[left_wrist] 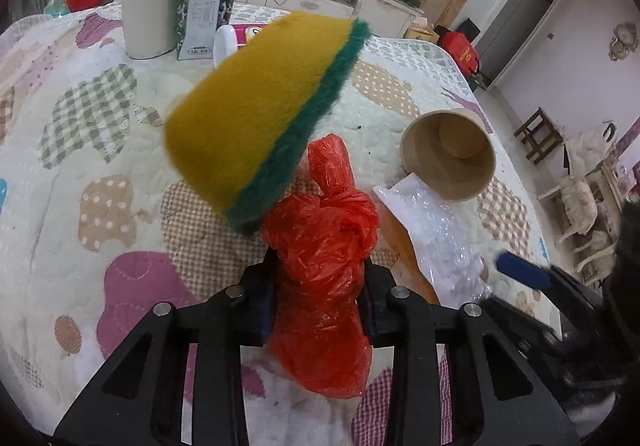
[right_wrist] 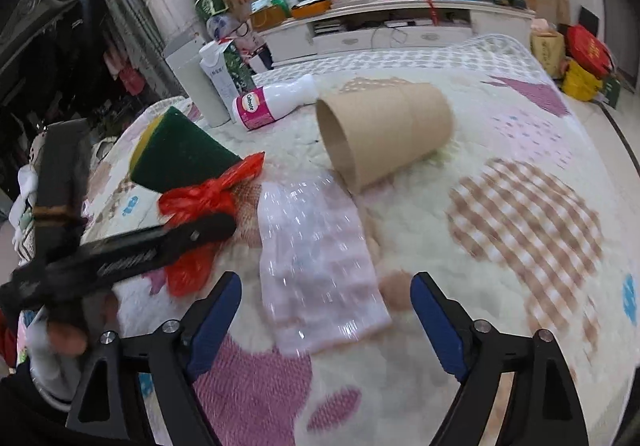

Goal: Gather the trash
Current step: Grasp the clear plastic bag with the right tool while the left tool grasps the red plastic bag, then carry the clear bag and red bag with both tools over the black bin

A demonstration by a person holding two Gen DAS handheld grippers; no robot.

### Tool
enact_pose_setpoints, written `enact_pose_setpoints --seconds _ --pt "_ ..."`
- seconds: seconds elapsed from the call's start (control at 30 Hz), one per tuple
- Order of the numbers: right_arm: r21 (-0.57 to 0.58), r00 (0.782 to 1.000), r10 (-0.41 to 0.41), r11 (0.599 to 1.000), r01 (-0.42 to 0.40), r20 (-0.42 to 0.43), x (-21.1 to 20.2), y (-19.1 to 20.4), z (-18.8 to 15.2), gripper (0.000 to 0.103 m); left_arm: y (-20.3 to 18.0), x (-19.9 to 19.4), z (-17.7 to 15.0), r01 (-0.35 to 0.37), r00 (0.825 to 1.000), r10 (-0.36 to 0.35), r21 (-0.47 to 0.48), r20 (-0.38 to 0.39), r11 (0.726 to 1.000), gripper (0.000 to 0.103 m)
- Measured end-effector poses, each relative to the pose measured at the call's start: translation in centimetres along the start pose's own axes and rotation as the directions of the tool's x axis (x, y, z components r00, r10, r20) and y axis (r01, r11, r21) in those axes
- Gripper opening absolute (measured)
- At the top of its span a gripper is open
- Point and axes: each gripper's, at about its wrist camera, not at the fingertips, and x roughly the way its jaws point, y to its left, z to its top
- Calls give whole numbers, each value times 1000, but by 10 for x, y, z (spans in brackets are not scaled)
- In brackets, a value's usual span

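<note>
Crumpled red plastic bag (left_wrist: pixel 324 286) sits on the quilted bed (left_wrist: pixel 80 126), pinched between left tongs (left_wrist: pixel 318 306). Right tongs (right_wrist: pixel 326 310) gape over clear bubble-wrap sheet (right_wrist: pixel 316 262); brown paper cup (right_wrist: pixel 384 130) at one o'clock.

Quilted bed (right_wrist: pixel 500 286), paper cup (right_wrist: pixel 384 130), bubble wrap (right_wrist: pixel 316 266), bottle (right_wrist: pixel 276 104)

The left tool (left_wrist: pixel 320 310) is angled down, its pads pressed on a red bag (left_wrist: pixel 324 286) that is pinched between them. The right tool (right_wrist: pixel 326 310) is also tilted down, its blue pads (right_wrist: pixel 436 322) spread wide with nothing gripped. A hand (right_wrist: pixel 64 342) is seen behind the left tool.
</note>
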Motion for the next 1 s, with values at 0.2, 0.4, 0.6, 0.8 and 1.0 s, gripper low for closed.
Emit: enact_pose_setpoints --seconds 0.2,0.4,0.6,0.8,1.0 --pt "-95 997 -73 993 69 -32 31 15 9 85 5 -15 -11 11 1000 -11 2 10 1000 28" --pt "-126 996 -77 989 71 -43 23 17 0 54 2 -33 -21 26 999 -26 5 32 1000 28" --pt "-125 997 -75 989 74 -3 -19 11 -30 52 -10 -50 -34 51 997 -53 30 48 998 28" --pt "-70 997 -64 995 67 42 -60 1 -63 52 -34 -58 -47 76 996 -79 70 42 995 28" --pt "-19 993 -86 996 87 82 -85 -4 -77 52 -64 -62 -58 105 993 -110 114 35 988 28"
